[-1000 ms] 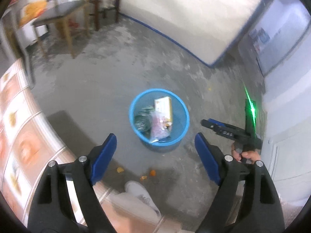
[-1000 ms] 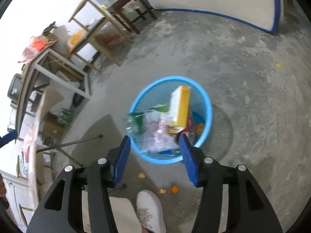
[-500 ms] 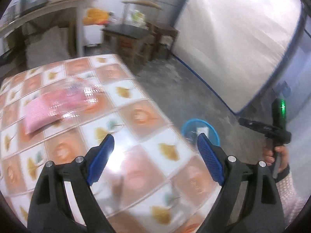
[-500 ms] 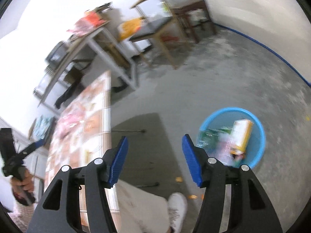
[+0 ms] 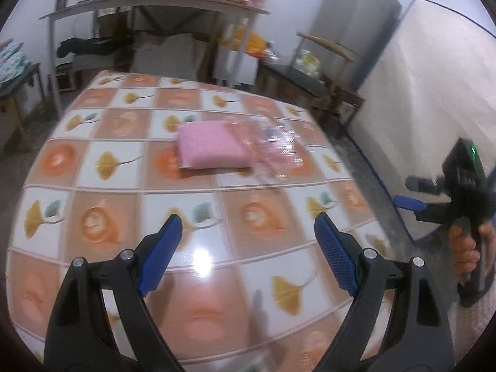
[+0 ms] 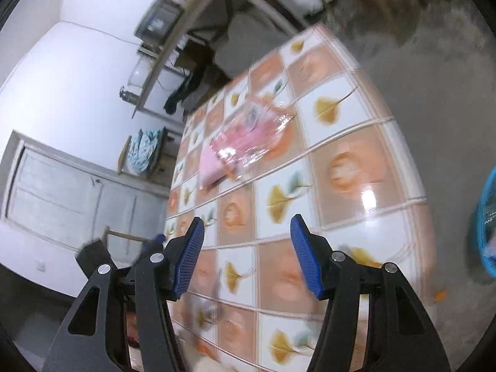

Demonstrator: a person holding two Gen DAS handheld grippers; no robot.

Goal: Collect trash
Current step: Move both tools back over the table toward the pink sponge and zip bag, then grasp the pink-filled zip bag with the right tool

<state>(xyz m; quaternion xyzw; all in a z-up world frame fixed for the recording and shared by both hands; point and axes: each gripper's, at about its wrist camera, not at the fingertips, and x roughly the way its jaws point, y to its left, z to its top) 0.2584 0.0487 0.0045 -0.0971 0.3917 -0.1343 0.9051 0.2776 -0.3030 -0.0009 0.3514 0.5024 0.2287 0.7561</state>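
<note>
My left claw (image 5: 248, 245) hangs released over the near part of the tiled surface (image 5: 93, 167) with nothing between its blue pads, and my right claw (image 6: 246, 254) is likewise released and empty above the same surface. The trash, a pink packet (image 5: 214, 150) with a crumpled clear wrapper (image 5: 276, 152) touching it, lies farther across the surface. The blue basket (image 6: 485, 217) stands on the floor beyond the surface's edge.
</note>
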